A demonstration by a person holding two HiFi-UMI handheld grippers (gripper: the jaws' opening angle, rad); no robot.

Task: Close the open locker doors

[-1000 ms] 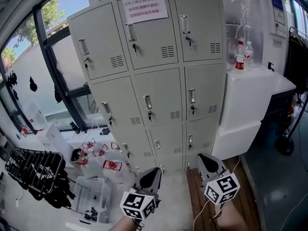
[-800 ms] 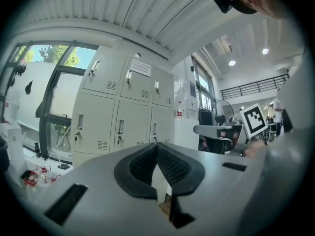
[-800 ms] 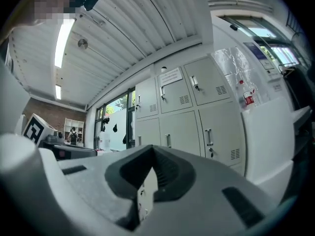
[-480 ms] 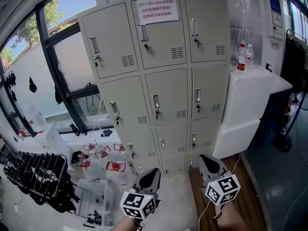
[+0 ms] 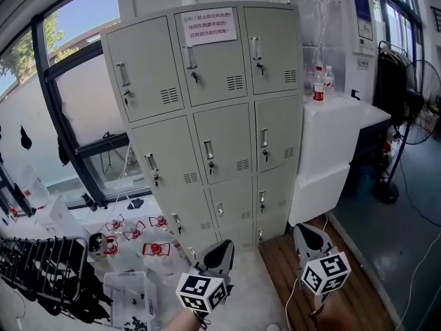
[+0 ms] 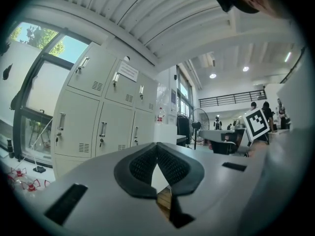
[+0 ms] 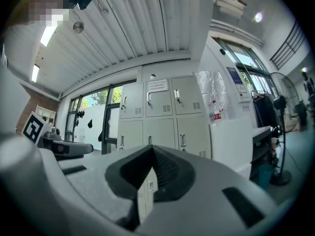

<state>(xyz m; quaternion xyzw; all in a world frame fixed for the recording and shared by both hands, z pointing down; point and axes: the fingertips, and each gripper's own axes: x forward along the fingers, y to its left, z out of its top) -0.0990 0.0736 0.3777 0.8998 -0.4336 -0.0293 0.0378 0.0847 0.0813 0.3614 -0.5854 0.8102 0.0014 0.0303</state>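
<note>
Locker doors (image 5: 207,116), centre frame, all look shut, closing prob. done; L gripper (image 5: 218,252) & R gripper (image 5: 310,237), lower frame, clenched empty; next: scan for any ajar.

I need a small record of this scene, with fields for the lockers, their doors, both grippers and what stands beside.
lockers: grey locker cabinet, three columns
doors: all in view look shut
notice: paper sheet on top middle door
left gripper: shut, empty, held low
right gripper: shut, empty, held low
beside: white cabinet at right, two bottles on it
</note>
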